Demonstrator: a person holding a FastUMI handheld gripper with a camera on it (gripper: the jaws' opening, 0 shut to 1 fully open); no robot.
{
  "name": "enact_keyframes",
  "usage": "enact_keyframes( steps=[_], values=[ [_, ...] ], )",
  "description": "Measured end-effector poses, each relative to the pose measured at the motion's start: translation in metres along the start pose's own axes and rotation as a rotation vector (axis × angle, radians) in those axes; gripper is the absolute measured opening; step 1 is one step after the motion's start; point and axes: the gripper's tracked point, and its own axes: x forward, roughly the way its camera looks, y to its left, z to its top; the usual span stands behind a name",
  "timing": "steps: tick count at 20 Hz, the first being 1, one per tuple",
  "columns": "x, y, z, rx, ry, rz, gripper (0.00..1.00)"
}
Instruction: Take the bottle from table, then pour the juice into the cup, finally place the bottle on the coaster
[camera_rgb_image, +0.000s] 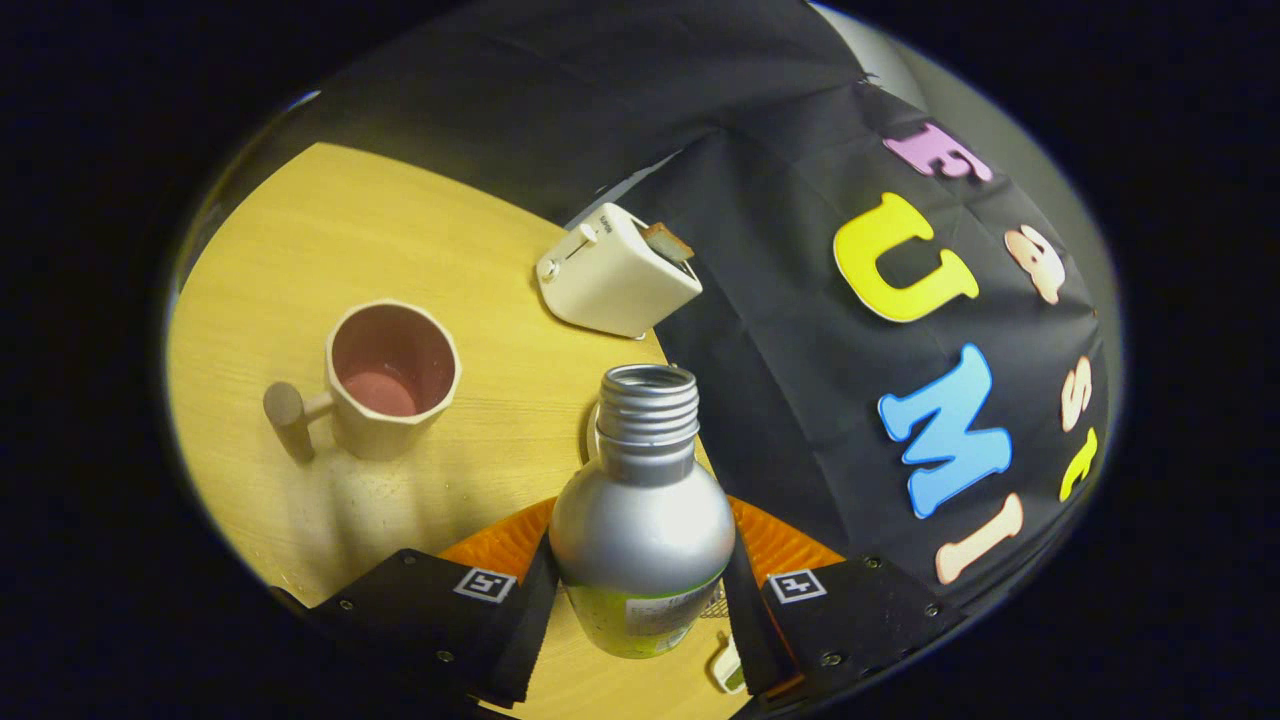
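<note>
Gripper view looks along the two fingers, and the gripper (640, 600) is pinching the silver bottle (642, 510) between them: one finger presses each side of the lower body, where a green label wraps it. The bottle's long axis runs straight ahead from the fingers, with its uncapped threaded neck pointing away from them. The whole scene is rolled to one side, so the gripper and bottle appear tilted relative to the wooden table (300, 250).

The cup (392, 378), a beige faceted mug with a dark pink inside and a peg-like handle, stands on the table beyond the fingers and off to one side of the bottle's neck, well apart from it. I cannot tell whether there is juice in it. That sideways offset from the bottle's mouth to the cup's rim is what a pour depends on: the mouth is not over the cup.

An orange coaster (790, 548) with a ribbed rim shows just behind the bottle's body, between the fingers and the table edge; a pale round rim peeks out beside the neck, and I cannot say what it is. Whether the bottle's base touches the coaster is hidden. A cream toaster (615, 275) with a slice of toast (668, 242) sticking out sits farther off, against the black cloth wall.
</note>
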Motion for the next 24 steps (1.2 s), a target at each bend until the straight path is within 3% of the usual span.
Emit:
enact_keyframes(
  steps=[17, 24],
  values=[
    [-0.035, -0.065, 0.007, 0.912, -0.239, 0.014, 0.76],
    [-0.023, -0.079, -0.013, 1.01, -0.246, -0.006, 0.76]
  ],
)
